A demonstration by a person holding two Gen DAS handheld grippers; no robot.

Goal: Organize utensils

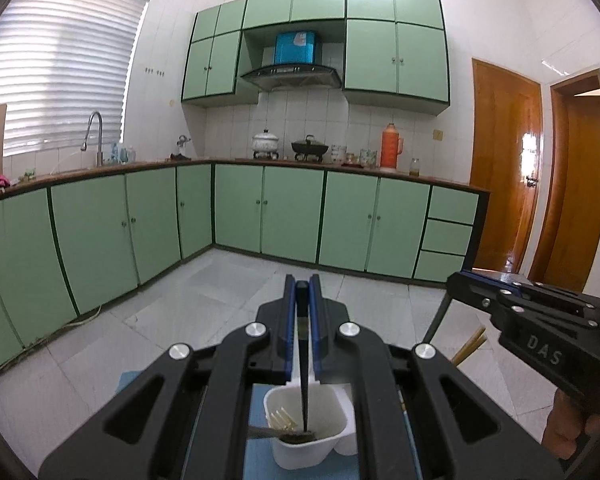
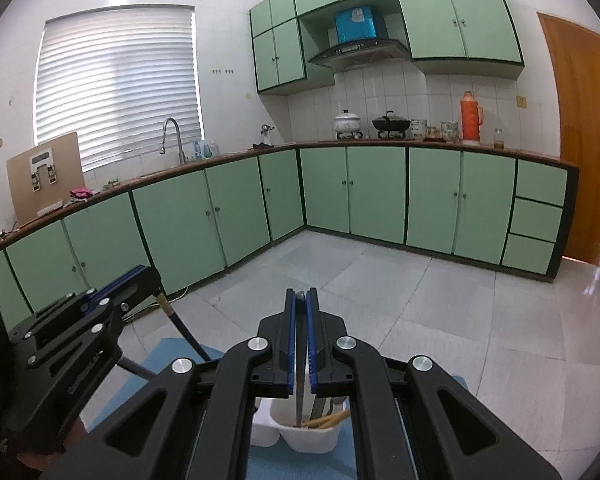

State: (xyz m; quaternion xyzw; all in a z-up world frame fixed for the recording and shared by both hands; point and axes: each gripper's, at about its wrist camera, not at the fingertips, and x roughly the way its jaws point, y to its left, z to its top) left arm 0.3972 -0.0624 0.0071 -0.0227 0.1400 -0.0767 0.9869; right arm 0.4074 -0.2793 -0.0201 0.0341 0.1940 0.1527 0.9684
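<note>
Left gripper (image 1: 302,286) clamps a black-handled utensil (image 1: 303,384) tip-down in the white caddy (image 1: 300,446), right gripper (image 2: 300,300) clamps a grey-handled utensil (image 2: 299,396) over the chopsticks (image 2: 328,420) compartment; risk: crowded handles snagging, tipping the caddy.

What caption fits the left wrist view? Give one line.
Left gripper shut on black-handled utensil, lowering it into white utensil caddy.
</note>
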